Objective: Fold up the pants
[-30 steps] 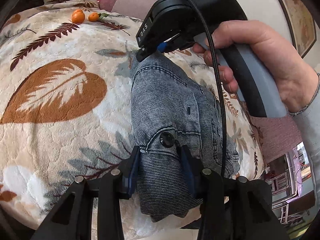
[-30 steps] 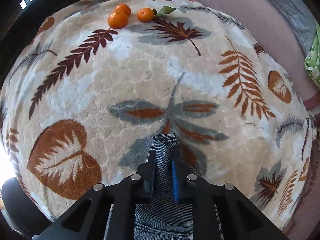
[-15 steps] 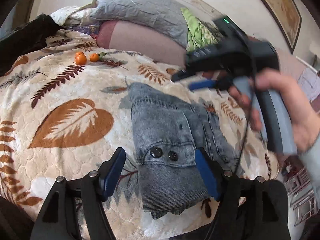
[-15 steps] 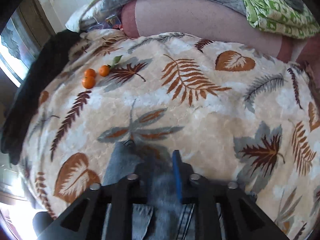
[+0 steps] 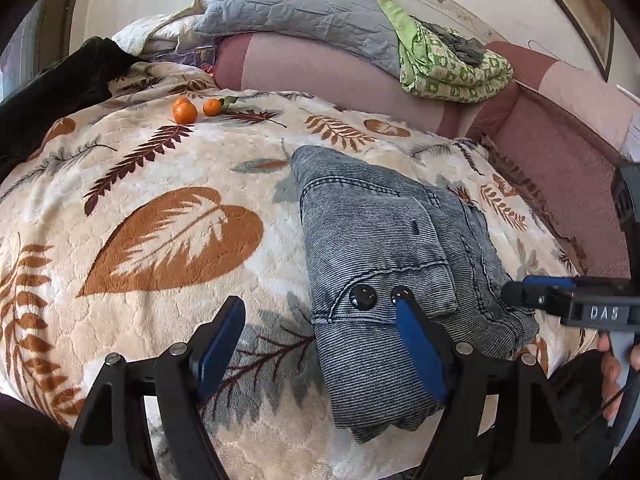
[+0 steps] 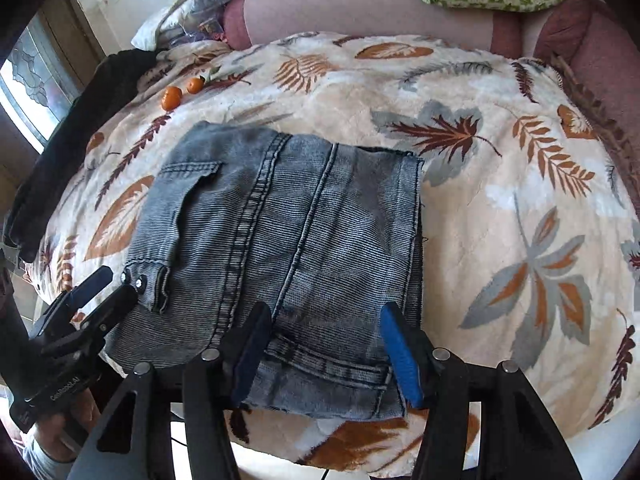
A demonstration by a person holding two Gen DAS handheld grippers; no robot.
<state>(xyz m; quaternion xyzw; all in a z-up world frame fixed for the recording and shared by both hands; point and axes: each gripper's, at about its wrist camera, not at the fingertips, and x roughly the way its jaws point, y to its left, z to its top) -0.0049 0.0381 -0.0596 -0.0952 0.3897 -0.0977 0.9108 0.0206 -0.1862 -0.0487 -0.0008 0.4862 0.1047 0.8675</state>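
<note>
Folded pants [image 6: 280,236], grey-blue denim, lie as a squarish bundle on a leaf-patterned blanket [image 6: 500,208] covering a bed; the waistband end with two dark snap buttons [image 5: 362,296] faces the left gripper, the hem edges face away to the right in the right wrist view. Left gripper [image 5: 320,344]: jaws have just been opening and stand spread, one blue pad over bare blanket, the other over the waistband near the buttons; nothing is pinched between them. Right gripper [image 6: 326,354]: jaws have likewise just been opening and stand apart above the near edge of the bundle, denim lying below the gap but not pressed by the pads. A hand [image 6: 60,432] grasps the left gripper's handle at the lower left of the right wrist view. Two oranges [image 5: 185,111] rest together on the blanket well beyond the pants. A grey quilted pillow [image 5: 296,8] and a green patterned cloth [image 5: 448,68] lie along a pink bolster [image 5: 320,76] at the far side
</note>
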